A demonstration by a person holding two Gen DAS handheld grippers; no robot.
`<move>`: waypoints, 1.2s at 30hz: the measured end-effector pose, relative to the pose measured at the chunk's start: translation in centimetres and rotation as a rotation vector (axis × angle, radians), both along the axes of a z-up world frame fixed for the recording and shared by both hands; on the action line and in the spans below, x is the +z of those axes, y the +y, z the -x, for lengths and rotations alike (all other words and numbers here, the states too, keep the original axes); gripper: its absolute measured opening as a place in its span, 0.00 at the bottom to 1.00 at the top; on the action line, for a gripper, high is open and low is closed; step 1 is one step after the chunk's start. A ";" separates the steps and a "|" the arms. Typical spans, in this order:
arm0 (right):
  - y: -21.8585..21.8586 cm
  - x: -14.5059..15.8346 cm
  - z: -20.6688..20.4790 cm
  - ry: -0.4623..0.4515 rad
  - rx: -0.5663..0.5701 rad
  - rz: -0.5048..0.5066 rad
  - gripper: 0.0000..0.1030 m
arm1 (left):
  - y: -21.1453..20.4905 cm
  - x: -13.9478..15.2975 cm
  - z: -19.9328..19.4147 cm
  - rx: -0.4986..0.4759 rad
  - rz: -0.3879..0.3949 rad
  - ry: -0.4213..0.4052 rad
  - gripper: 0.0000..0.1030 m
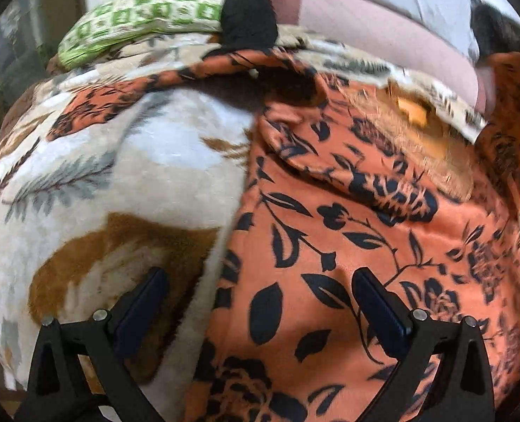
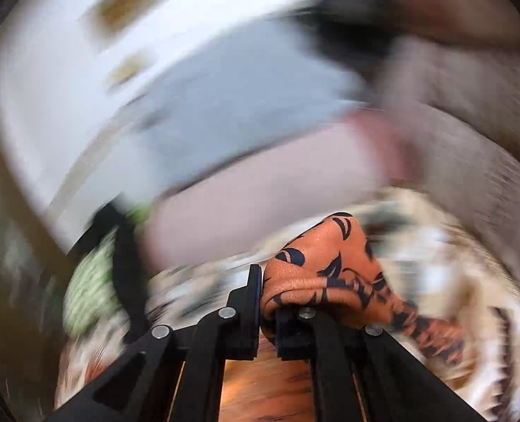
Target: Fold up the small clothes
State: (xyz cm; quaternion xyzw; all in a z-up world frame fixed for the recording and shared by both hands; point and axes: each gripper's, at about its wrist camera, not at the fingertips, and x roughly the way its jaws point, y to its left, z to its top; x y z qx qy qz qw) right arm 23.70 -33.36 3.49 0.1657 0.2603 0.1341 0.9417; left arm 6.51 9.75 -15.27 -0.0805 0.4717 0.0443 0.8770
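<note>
Pinching a soft bunch of the orange leafy cloth (image 2: 330,274), the right gripper (image 2: 267,302) is clenched; the left gripper (image 1: 260,302) gapes wide above the fuzzy blanket (image 1: 119,176).

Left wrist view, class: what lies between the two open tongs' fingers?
The orange floral garment's edge over the leaf-print blanket, between the left tongs' fingers; this shows in the left wrist view.

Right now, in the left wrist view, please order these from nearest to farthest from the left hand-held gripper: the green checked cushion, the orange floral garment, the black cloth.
Measured from the left hand-held gripper:
1. Orange floral garment: directly under its open fingers, toward the right.
2. Black cloth: far, top centre, draped against the cushion.
3. Green checked cushion: far, top left.
The cloth and cushion touch, so their order is too close to call.
</note>
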 end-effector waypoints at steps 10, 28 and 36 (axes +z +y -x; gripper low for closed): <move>14.4 -17.4 2.3 0.424 0.258 0.000 0.95 | 3.7 4.9 2.1 0.064 0.016 -0.150 1.00; -6.5 -21.8 0.4 0.414 0.000 -0.630 0.95 | -25.2 2.2 -14.3 -0.626 -0.651 -0.125 1.00; -7.5 -22.3 1.0 0.419 0.024 -0.620 0.95 | -20.2 2.7 -17.5 -0.383 -0.469 -0.104 0.39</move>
